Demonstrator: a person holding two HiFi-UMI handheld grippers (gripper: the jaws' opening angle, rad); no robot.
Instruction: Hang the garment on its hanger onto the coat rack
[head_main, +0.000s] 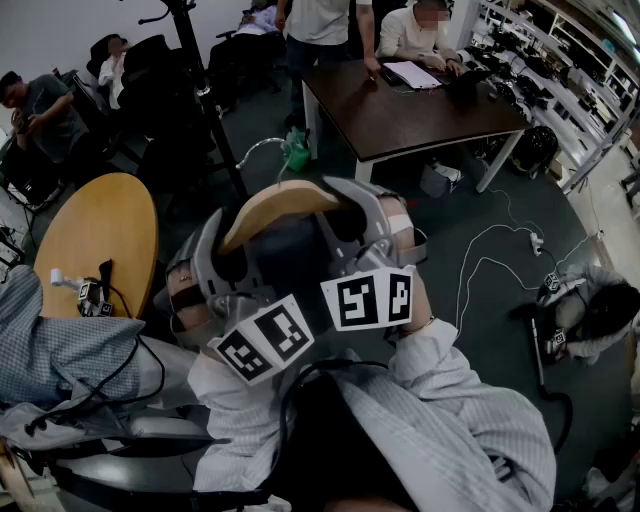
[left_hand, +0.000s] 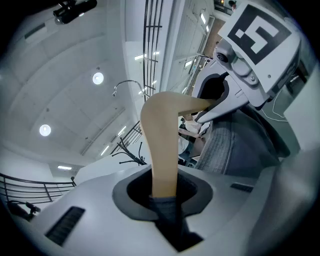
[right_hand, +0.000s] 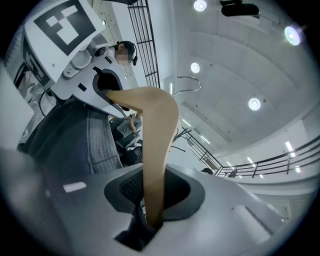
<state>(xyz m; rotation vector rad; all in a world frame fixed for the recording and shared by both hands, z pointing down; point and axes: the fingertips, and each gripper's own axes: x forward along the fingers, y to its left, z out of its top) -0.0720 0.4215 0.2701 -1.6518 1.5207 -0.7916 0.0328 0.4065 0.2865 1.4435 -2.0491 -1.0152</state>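
You held the hanger (head_main: 280, 203) between both grippers. The left gripper (left_hand: 162, 197) was clamped on one arm along with some cloth, and the right gripper (right_hand: 150, 207) on the other. The dark garment (head_main: 290, 255) hung from it. The rack (head_main: 205, 100) stood beyond, seemingly clear of the hook (head_main: 262, 148).

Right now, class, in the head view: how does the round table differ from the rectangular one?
The round table is pale wood; the rectangular table is dark brown. The round table holds a small cabled device; the rectangular table holds papers. Both have smooth, flat tops.
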